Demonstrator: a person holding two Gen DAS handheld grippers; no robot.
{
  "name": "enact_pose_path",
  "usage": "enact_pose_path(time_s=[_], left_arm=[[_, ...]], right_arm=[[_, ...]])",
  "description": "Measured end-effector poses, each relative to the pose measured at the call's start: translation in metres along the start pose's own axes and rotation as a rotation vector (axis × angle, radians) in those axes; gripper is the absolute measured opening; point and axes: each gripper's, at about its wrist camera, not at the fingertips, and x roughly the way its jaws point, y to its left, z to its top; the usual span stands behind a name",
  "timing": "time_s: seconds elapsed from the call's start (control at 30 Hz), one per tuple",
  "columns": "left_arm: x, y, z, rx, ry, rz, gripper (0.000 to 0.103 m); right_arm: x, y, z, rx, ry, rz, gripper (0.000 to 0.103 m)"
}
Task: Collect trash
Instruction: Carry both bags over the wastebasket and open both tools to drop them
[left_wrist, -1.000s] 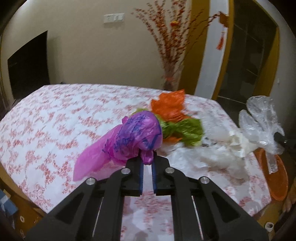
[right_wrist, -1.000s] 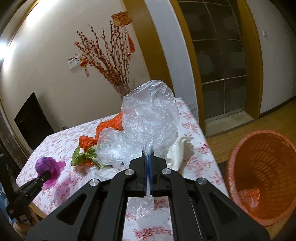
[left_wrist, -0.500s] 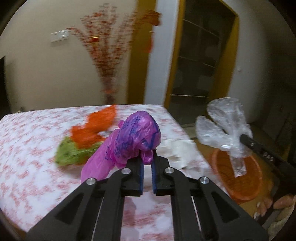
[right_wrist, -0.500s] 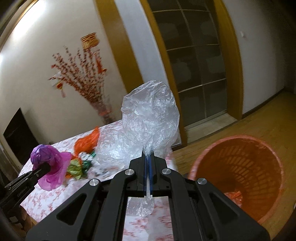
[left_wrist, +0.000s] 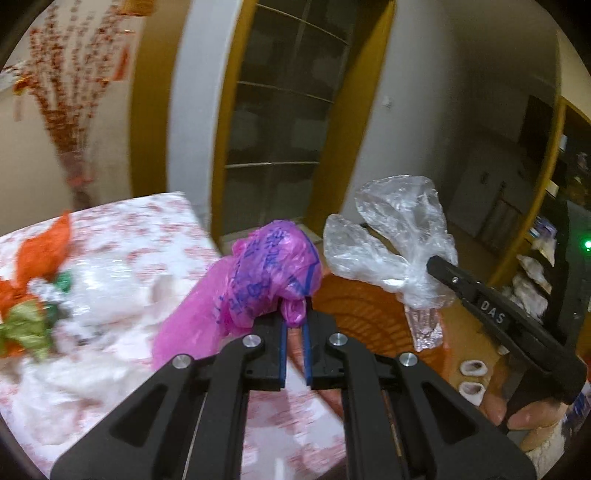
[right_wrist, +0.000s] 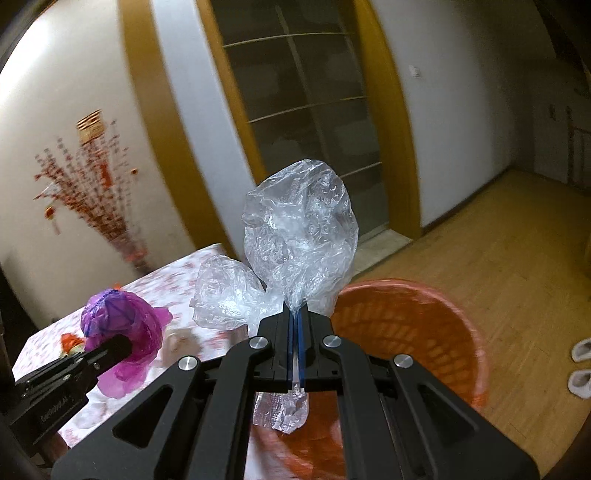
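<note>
The left gripper has its jaws clenched on a crumpled magenta plastic bag with blue printed writing, which bulges at the centre of the left wrist frame and trails down to the lower left. The right gripper has its jaws clenched on a clear, wrinkled plastic bag that puffs up in two lobes at mid-frame, a tail hanging below. An orange slatted basket sits at lower right, beside the floral-clothed surface carrying orange and green scraps.
</note>
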Motion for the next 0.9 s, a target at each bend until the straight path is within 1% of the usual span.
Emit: enact_pose_path(time_s=[0.13, 0.27, 0.3, 0.43, 0.53, 0.73, 0.9], left_arm=[[0.016, -0.016, 0.003, 0.019, 0.016, -0.058, 0.008], [0.030, -0.020, 0.007, 0.031, 0.037, -0.094, 0.008], [0.036, -0.015, 0.010, 0.034, 0.042, -0.098, 0.008], [0.039, -0.030, 0.011, 0.052, 0.044, -0.123, 0.008], [0.037, -0.042, 0.013, 0.067, 0.041, -0.145, 0.008], [0.038, -0.049, 0.023, 0.079, 0.033, -0.183, 0.008], [0.055, -0.047, 0.013, 0.079, 0.068, -0.189, 0.008]], right_arm=[[0.000, -0.026, 0.002, 0.028, -0.006, -0.046, 0.002], [0.002, -0.042, 0.000, 0.042, -0.001, -0.066, 0.002], [0.003, -0.045, 0.000, 0.047, 0.000, -0.069, 0.002], [0.002, -0.058, -0.002, 0.070, -0.001, -0.087, 0.002], [0.002, -0.062, -0.001, 0.082, -0.004, -0.096, 0.002], [-0.001, -0.069, 0.003, 0.099, -0.021, -0.106, 0.002], [0.003, -0.077, 0.002, 0.124, 0.000, -0.100, 0.002]])
